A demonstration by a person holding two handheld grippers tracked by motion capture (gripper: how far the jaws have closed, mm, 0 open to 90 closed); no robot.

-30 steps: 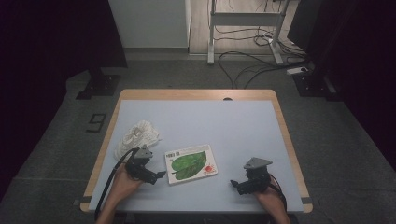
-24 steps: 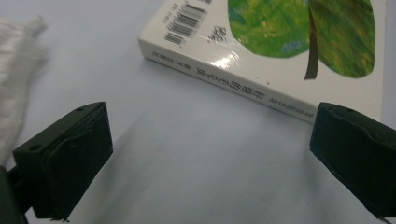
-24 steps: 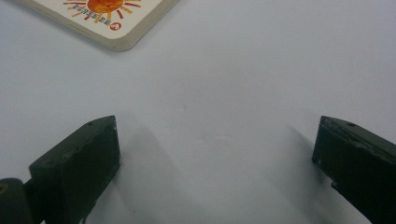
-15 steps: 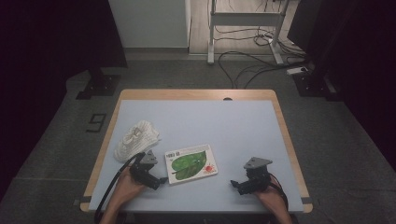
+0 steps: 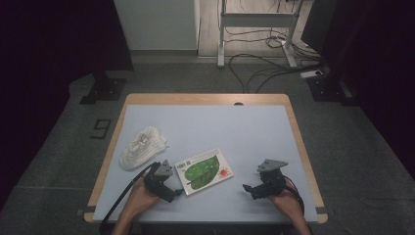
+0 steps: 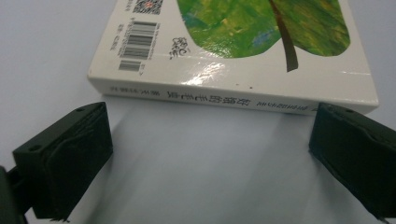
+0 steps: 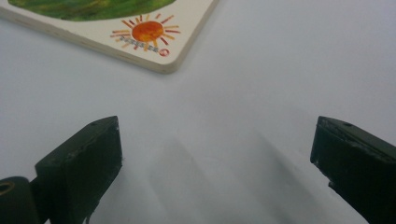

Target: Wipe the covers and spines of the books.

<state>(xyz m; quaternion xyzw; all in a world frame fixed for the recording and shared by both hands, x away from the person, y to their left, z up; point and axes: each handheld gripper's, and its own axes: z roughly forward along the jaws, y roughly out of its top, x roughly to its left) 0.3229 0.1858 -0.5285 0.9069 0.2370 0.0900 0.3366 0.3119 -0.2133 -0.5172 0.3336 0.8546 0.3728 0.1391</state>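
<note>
On the table [image 5: 205,122] | book [image 5: 204,171]: flat, white cover, green leaf, orange sun, barcode | left gripper [image 5: 169,188]: jaws apart at its spine | right gripper [image 5: 251,188]: jaws apart, nearby

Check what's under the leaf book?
The book lies flat on the blue table; its lower edge meets the surface in the left gripper view. Whatever its cover hides underneath cannot be seen.

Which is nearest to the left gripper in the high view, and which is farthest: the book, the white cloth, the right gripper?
From the left gripper:
1. Book: just beside it, toward the table's middle; its spine faces the open jaws.
2. White cloth: farther up the table, on the left side.
3. Right gripper: farthest, across at the right near edge.
</note>
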